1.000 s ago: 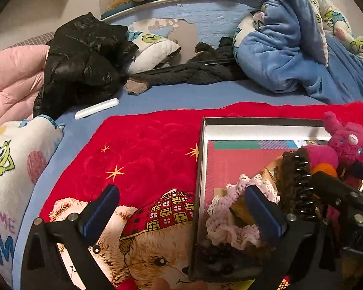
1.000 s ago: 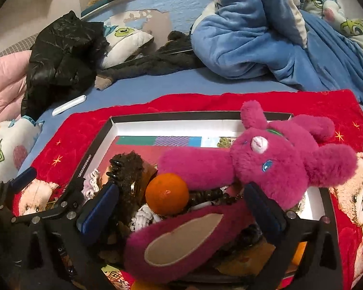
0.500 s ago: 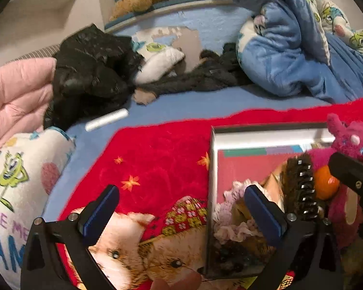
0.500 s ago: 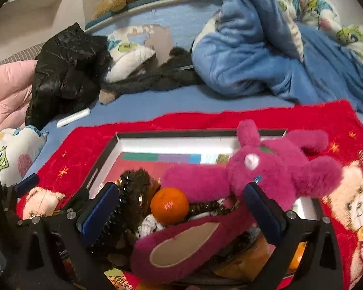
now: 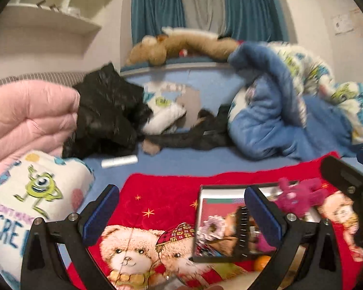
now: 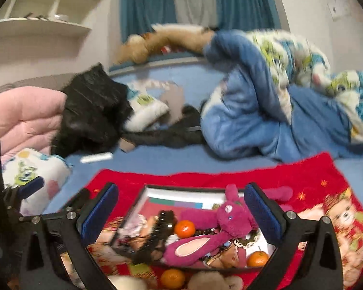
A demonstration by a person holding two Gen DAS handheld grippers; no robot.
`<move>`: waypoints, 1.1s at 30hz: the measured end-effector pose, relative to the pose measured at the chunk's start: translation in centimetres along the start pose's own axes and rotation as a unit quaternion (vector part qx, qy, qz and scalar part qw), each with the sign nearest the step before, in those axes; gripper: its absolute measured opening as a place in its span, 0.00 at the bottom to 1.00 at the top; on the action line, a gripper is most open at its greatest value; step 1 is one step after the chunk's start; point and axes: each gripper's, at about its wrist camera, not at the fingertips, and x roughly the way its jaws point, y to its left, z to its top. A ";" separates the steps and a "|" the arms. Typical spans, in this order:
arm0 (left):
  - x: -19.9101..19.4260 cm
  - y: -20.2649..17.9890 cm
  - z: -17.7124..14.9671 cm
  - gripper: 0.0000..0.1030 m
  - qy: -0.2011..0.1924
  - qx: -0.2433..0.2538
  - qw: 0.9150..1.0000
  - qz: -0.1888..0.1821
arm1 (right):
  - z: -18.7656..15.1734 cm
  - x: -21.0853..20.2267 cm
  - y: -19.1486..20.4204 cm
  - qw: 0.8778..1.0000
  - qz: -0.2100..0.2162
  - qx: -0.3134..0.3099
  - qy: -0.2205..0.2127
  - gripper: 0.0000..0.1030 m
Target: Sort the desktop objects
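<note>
Blue-padded left hand-held gripper (image 5: 181, 213) wide open, empty | right hand-held gripper (image 6: 181, 213) same

We count three oranges: one (image 6: 184, 228) in the tray (image 6: 142, 194) next to the plush, one (image 6: 256, 259) at the tray's near right corner, one (image 6: 173, 279) out on the red blanket (image 6: 302, 171) in front. One magenta bunny plush (image 6: 220, 224), one black bristly brush (image 6: 157, 232), one lacy white thing (image 5: 211, 226), one tray. Two grippers, the left gripper (image 5: 181, 215) and the right gripper (image 6: 181, 212), both spread wide with nothing between the pads. Further back there's one white tube (image 6: 96, 157), one black jacket (image 6: 92, 113), one pink quilt (image 5: 29, 116) and one long tan stuffed animal (image 5: 181, 46).
</note>
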 end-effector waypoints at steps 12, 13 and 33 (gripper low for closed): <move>-20.1 0.0 -2.0 1.00 -0.065 -0.017 0.996 -0.057 | -0.2 -18.6 2.8 0.994 -0.076 -0.031 -0.075 1.00; -21.0 0.1 -2.8 1.00 -0.065 -0.019 0.996 -0.062 | -0.7 -20.0 3.0 0.992 -0.091 -0.038 -0.078 1.00; -11.9 -2.9 -16.1 1.00 0.025 0.009 0.997 -0.067 | -14.7 -16.5 0.2 0.997 -0.074 -0.021 0.007 1.00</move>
